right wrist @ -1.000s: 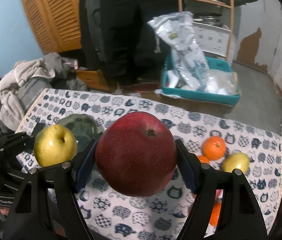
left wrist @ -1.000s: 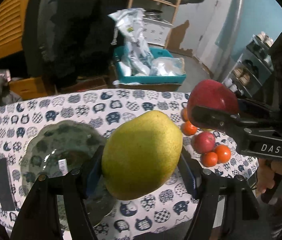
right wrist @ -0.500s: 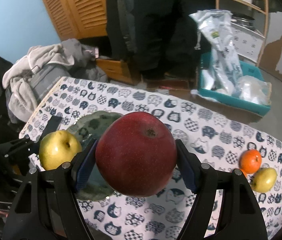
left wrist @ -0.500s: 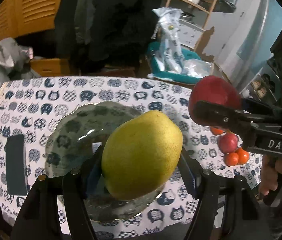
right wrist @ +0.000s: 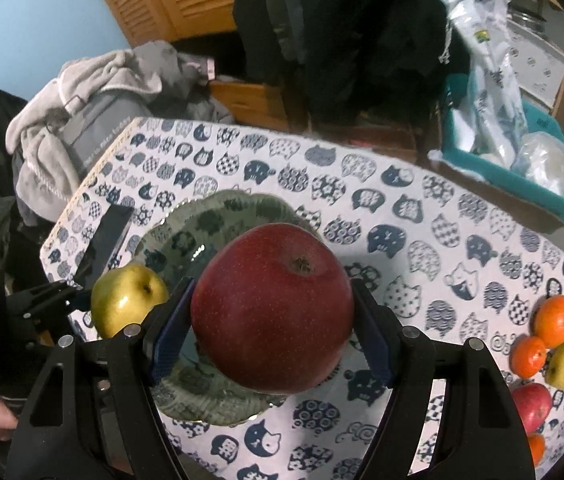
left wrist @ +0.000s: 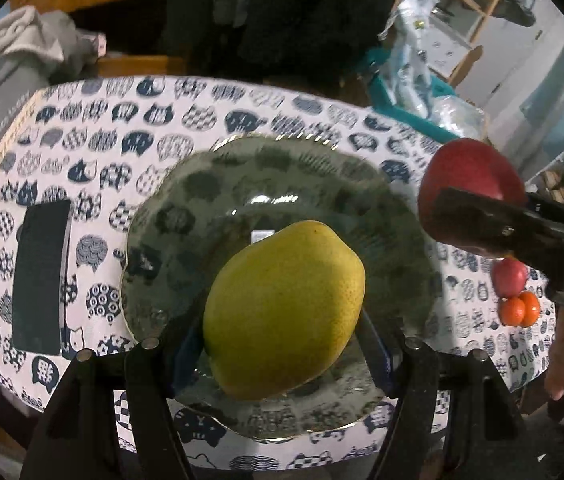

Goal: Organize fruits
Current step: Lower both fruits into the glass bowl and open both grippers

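While the left gripper is clenching a yellow-green pear between its jaws above the glass plate on the cat-print tabletop, the right gripper is showing at the right edge with a red apple. In the right wrist view, the right gripper is grasping the red apple over the plate's near side, with oranges and other fruit lying well apart at the right.

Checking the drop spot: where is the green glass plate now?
The green glass plate lies on the table's left part, under the left gripper's yellow pear.
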Action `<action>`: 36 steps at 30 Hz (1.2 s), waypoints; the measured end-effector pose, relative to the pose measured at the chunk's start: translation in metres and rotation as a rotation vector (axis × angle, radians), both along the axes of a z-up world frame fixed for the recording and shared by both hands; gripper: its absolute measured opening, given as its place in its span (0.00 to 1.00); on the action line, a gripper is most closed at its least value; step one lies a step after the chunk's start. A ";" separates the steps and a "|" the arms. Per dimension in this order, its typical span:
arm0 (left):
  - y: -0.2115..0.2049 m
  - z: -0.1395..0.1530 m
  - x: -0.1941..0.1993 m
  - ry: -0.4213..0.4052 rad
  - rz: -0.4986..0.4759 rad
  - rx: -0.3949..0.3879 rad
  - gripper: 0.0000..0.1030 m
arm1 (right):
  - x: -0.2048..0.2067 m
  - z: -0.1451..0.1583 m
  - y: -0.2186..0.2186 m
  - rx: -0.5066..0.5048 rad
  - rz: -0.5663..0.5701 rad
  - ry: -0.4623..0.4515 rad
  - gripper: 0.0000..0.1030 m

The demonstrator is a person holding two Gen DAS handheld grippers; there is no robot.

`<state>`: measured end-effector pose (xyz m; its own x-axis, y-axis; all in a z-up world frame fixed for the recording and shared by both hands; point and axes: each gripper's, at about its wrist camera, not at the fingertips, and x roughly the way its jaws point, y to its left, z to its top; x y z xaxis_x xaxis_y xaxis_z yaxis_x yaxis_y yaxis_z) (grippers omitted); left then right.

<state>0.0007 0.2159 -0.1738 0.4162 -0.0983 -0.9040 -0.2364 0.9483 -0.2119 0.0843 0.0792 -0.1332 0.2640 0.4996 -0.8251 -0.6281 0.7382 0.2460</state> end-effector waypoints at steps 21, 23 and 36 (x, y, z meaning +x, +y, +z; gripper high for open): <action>0.008 -0.037 0.000 0.095 0.018 0.012 0.63 | -0.018 -0.058 0.027 -0.078 0.084 0.100 0.73; 0.007 -0.037 0.001 0.096 0.014 0.018 0.63 | -0.018 -0.063 0.027 -0.087 0.085 0.106 0.73; 0.011 -0.036 -0.002 0.116 0.039 -0.013 0.64 | -0.015 -0.077 0.027 -0.054 0.093 0.205 0.73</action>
